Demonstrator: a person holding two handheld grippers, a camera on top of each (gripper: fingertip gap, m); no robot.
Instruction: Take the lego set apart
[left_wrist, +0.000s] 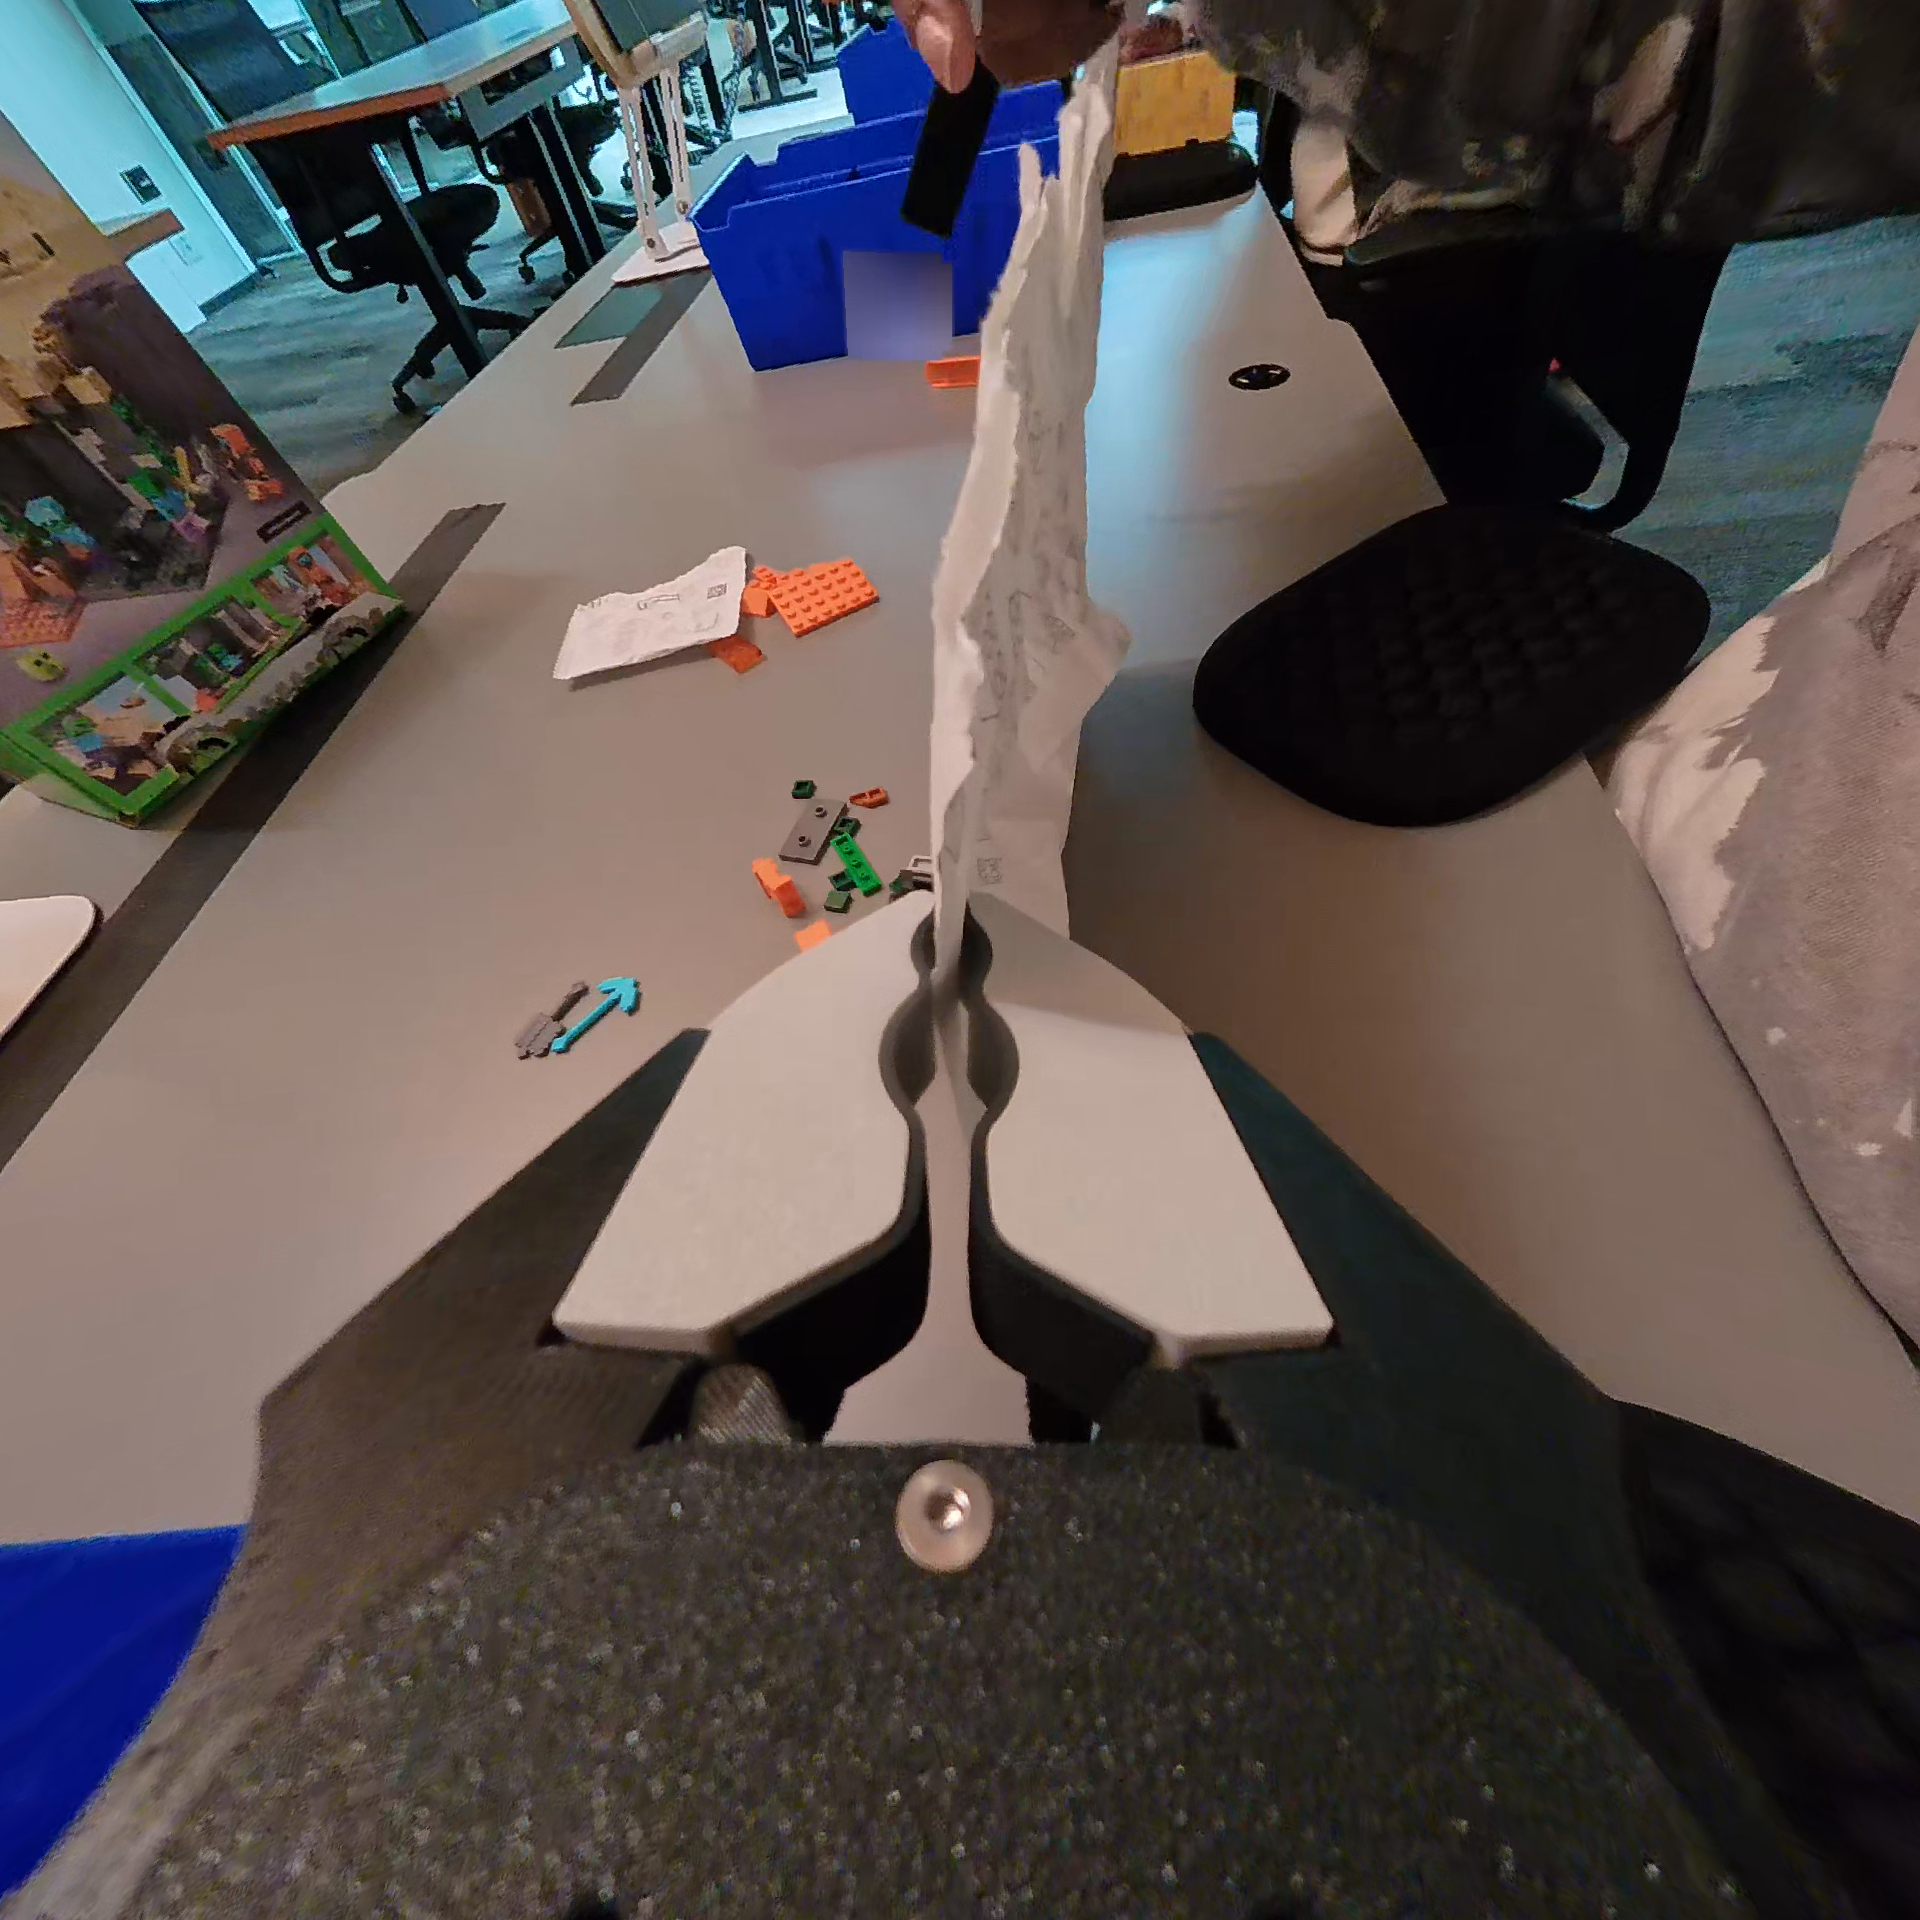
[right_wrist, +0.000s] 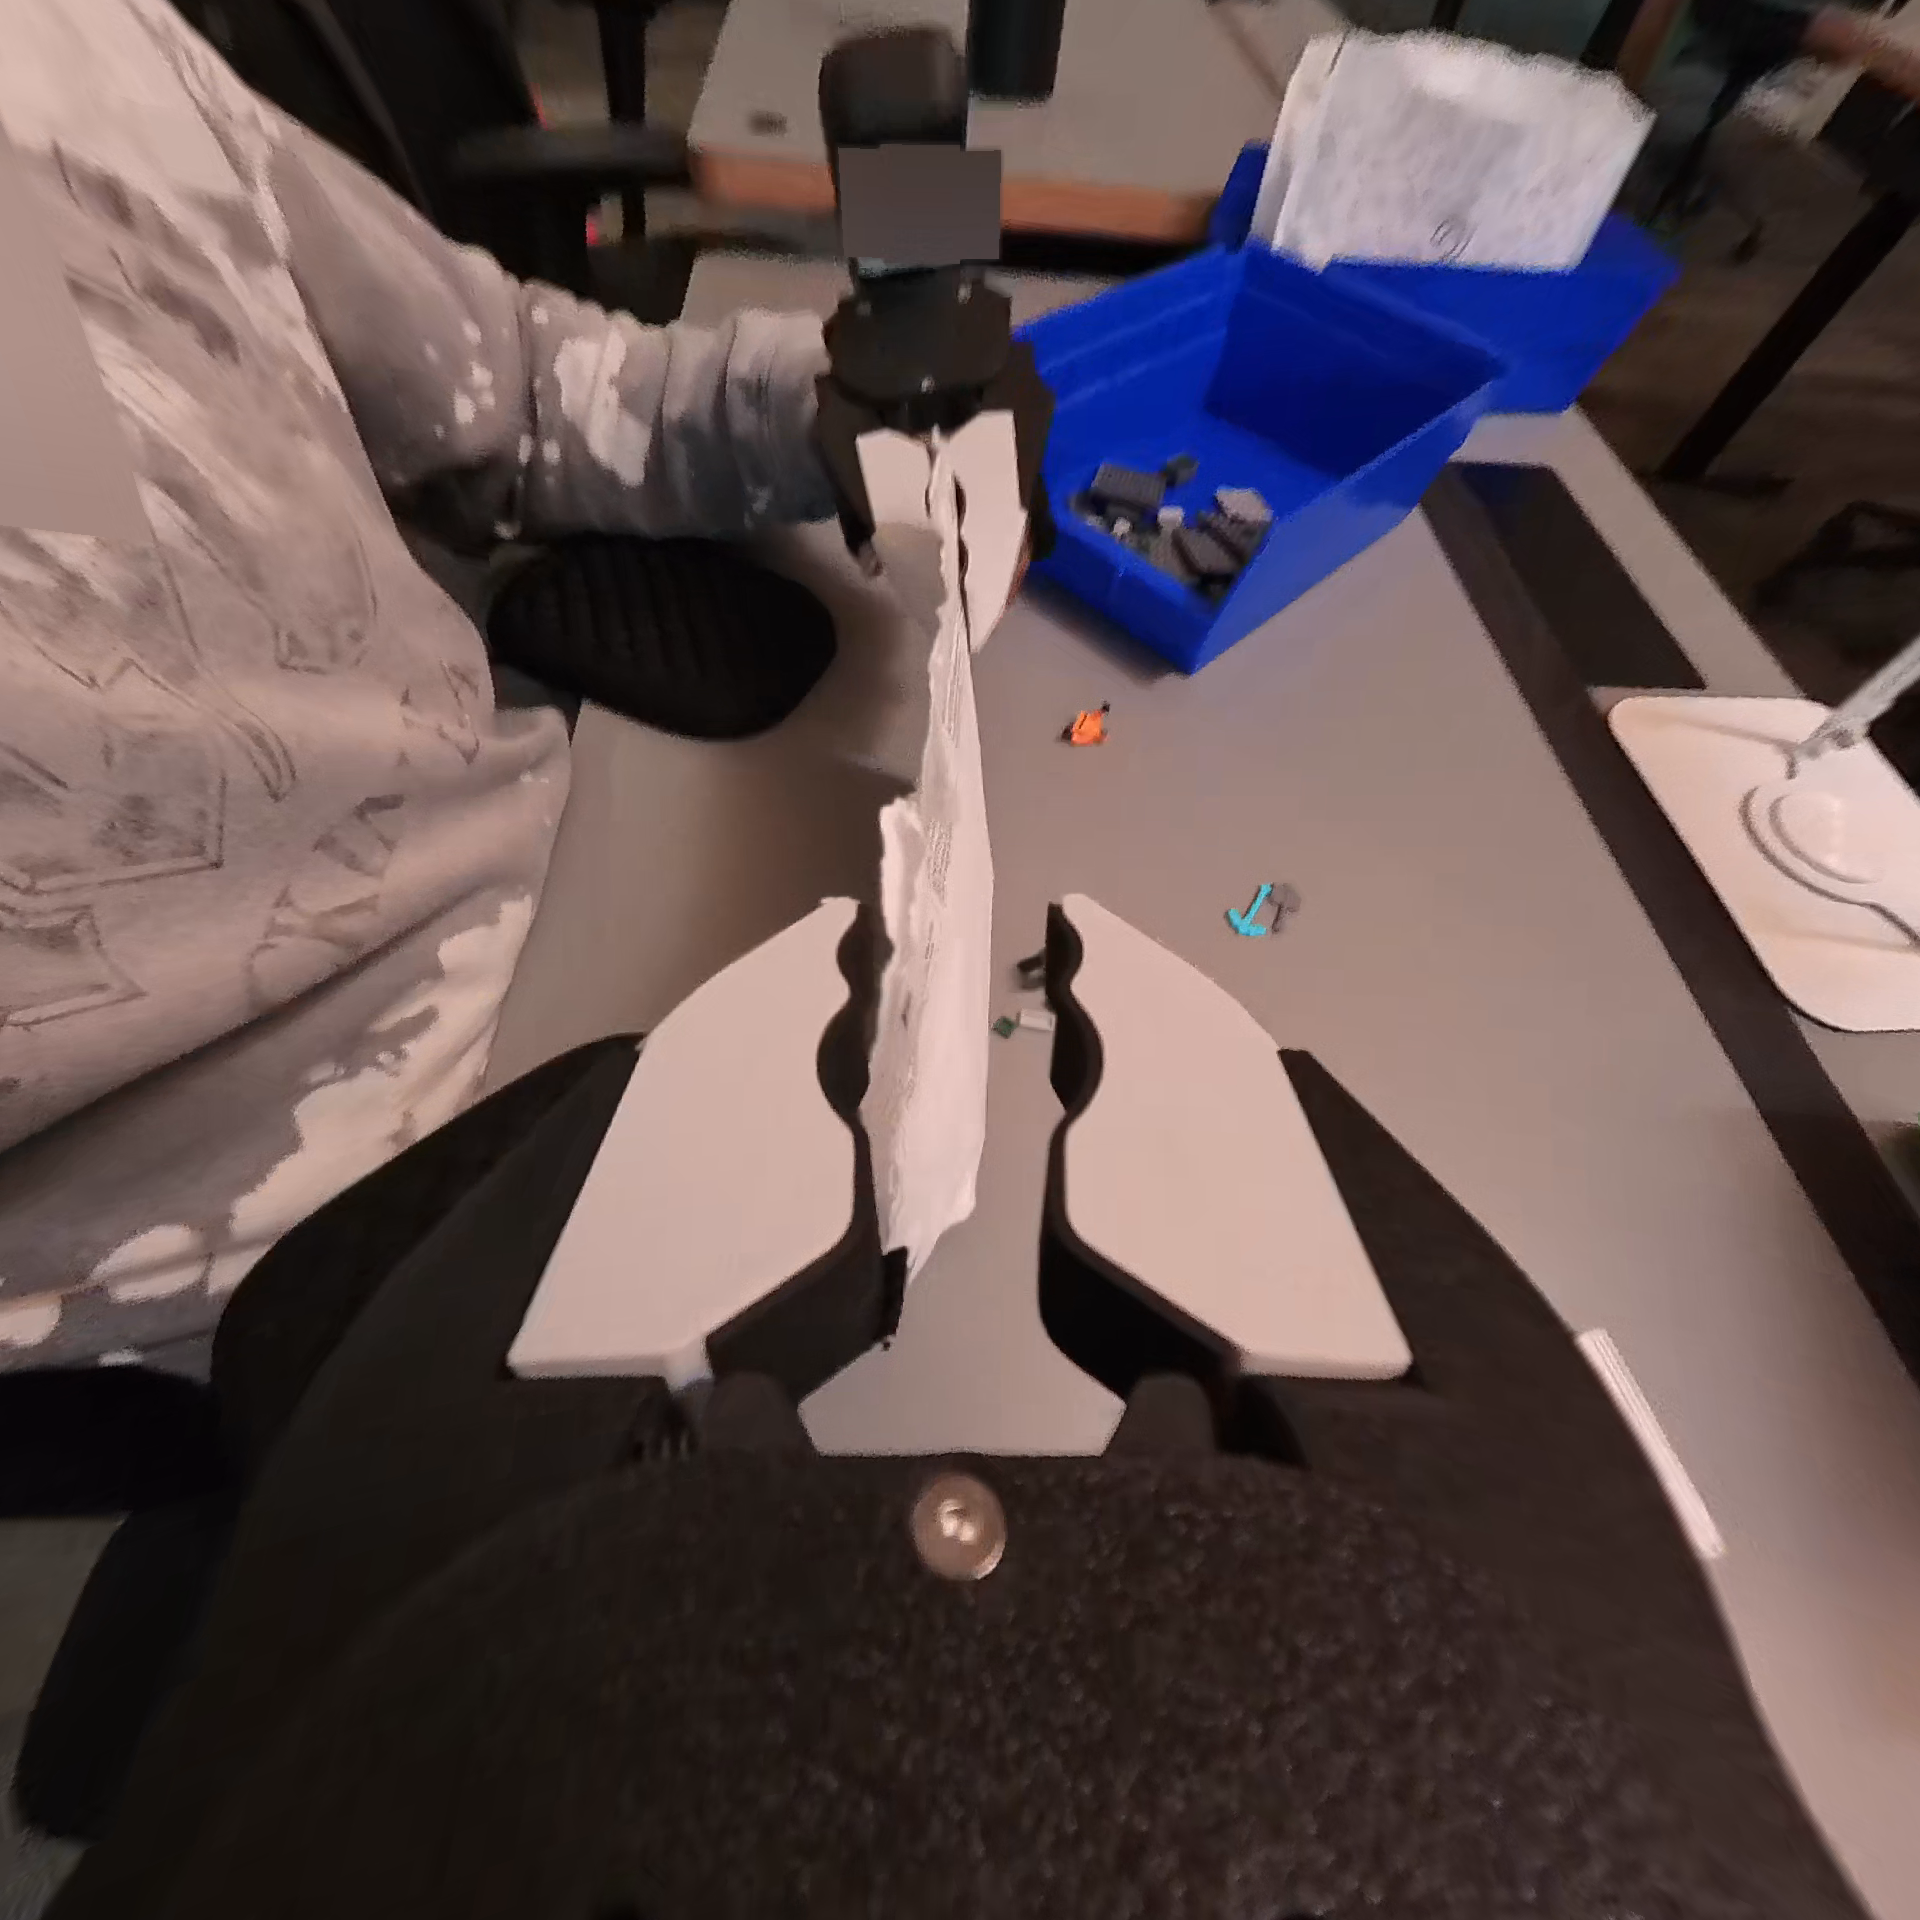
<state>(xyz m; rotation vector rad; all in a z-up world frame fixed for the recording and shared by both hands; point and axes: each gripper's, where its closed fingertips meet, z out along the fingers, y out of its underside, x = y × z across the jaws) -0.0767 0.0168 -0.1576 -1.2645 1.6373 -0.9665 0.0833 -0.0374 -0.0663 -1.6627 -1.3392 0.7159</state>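
My left gripper (left_wrist: 951, 920) is shut on the lower end of a torn white paper bag (left_wrist: 1023, 582) that stretches up and away over the grey table (left_wrist: 416, 935). In the right wrist view the same left gripper (right_wrist: 940, 488) shows farther off, pinching the paper (right_wrist: 951, 831). My right gripper (right_wrist: 951, 914) is open; the paper's other end lies between its fingers, against the left one. Loose lego pieces (left_wrist: 831, 852) lie under the paper. Orange plates (left_wrist: 816, 597), a torn paper scrap (left_wrist: 655, 623) and a teal pickaxe (left_wrist: 597, 1013) lie farther left.
A blue bin (right_wrist: 1351, 343) holds grey lego pieces (right_wrist: 1184, 520); a second bin behind it holds a white bag (right_wrist: 1444, 156). The lego set box (left_wrist: 156, 582) stands at the left. A black chair (left_wrist: 1455, 665) and a person's sleeve (right_wrist: 260, 623) flank the table edge. A white lamp base (right_wrist: 1787, 831) sits at the right. Tip to tip, the grippers are about 20 centimetres apart. To reach the teal pickaxe (left_wrist: 597, 1013) in a straight line is about 20 centimetres for my left fingers, about 30 centimetres for my right. The right camera catches it too, in the right wrist view (right_wrist: 1250, 907).
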